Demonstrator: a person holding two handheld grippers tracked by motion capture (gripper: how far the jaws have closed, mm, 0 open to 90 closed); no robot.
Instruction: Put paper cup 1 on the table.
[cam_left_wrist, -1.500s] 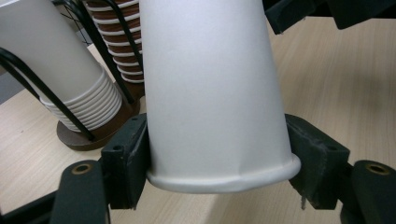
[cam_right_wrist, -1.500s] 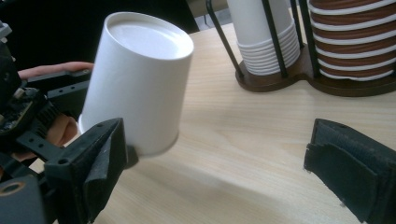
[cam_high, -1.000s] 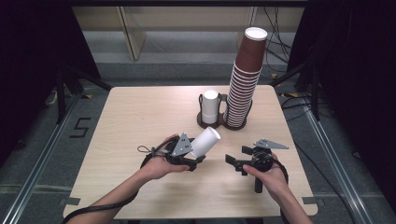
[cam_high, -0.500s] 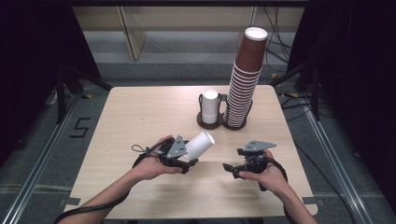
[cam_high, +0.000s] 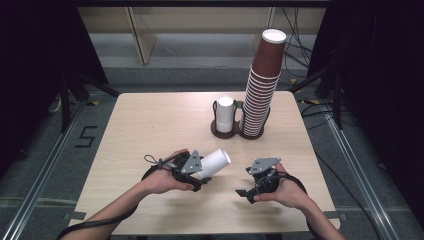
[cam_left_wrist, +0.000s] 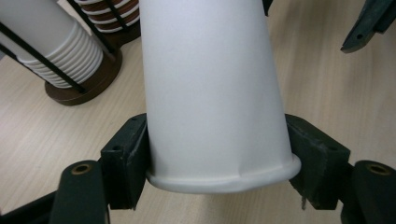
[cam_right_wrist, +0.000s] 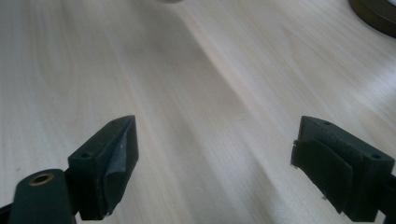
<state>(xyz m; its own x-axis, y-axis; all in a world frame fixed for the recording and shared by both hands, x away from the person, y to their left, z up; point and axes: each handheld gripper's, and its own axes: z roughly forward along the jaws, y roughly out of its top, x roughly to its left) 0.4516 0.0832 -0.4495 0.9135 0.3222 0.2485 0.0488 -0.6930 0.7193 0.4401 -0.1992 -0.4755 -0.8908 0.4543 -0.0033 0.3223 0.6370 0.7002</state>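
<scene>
While your left claw clamps the white cup near its rim, you have drawn it down toward you, low over the counter.
Your right claw has dropped beside it, jaws wide and empty; the cup holder and brown stack sit well behind, so a handover looks likely.

Overhead light falls evenly on the pale table; surroundings sit dark from nine to three o'clock. Gripper views are soft, blurred toward twelve o'clock.
</scene>
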